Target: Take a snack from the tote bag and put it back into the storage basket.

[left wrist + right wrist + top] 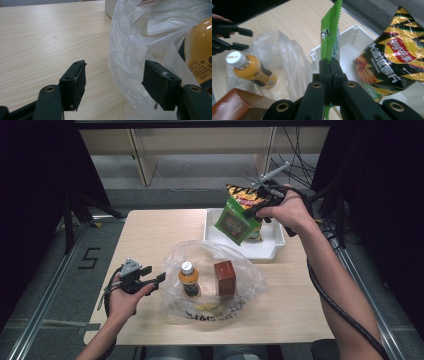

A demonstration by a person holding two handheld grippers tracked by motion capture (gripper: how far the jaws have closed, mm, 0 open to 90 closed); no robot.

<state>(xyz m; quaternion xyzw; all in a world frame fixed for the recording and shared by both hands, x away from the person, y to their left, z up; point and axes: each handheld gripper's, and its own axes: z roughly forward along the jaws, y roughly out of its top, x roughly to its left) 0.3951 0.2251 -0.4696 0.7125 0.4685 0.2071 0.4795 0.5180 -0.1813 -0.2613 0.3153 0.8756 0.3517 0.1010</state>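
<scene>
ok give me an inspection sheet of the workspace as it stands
surface: light wood table, bare at the left.
job's things: green packet held over the white tray; clear plastic bag holds an orange drink bottle and a brown box.
clutter: chips bag at the tray.
grippers: right gripper shut on the green packet's edge; left gripper open, bag film between its jaws.
cables: black cable along the right forearm; more behind the table.
surroundings: grey floor, a 5 marked at left.
</scene>
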